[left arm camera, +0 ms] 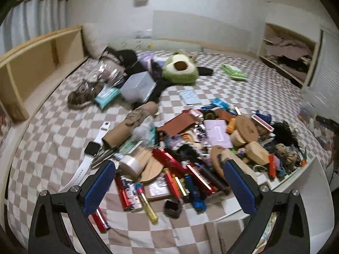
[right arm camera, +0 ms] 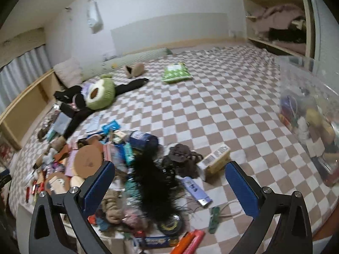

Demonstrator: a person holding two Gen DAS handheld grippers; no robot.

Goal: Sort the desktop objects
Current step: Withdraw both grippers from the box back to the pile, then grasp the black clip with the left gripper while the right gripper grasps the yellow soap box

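A heap of small objects lies on a checkered bedspread point(left arm camera: 63, 131). In the left wrist view my left gripper point(left arm camera: 169, 182) is open and empty above red boxes point(left arm camera: 169, 163), a roll of tape point(left arm camera: 130, 165) and a blue lighter point(left arm camera: 196, 192). A white smartwatch point(left arm camera: 93, 148) and a cardboard tube point(left arm camera: 131, 124) lie to its left. In the right wrist view my right gripper point(right arm camera: 169, 182) is open and empty above a black feathery thing point(right arm camera: 152, 182), a brown hat point(right arm camera: 180, 154) and a small box point(right arm camera: 215, 158).
A green avocado plush point(left arm camera: 180, 67) point(right arm camera: 99, 93), a clear plastic box point(left arm camera: 139, 86) and a green packet point(right arm camera: 175, 73) lie farther back. A clear bin point(right arm camera: 313, 114) holding items stands at the right. Wooden shelves point(left arm camera: 38, 63) line the left; a wall alcove point(right arm camera: 277, 21) is at the back right.
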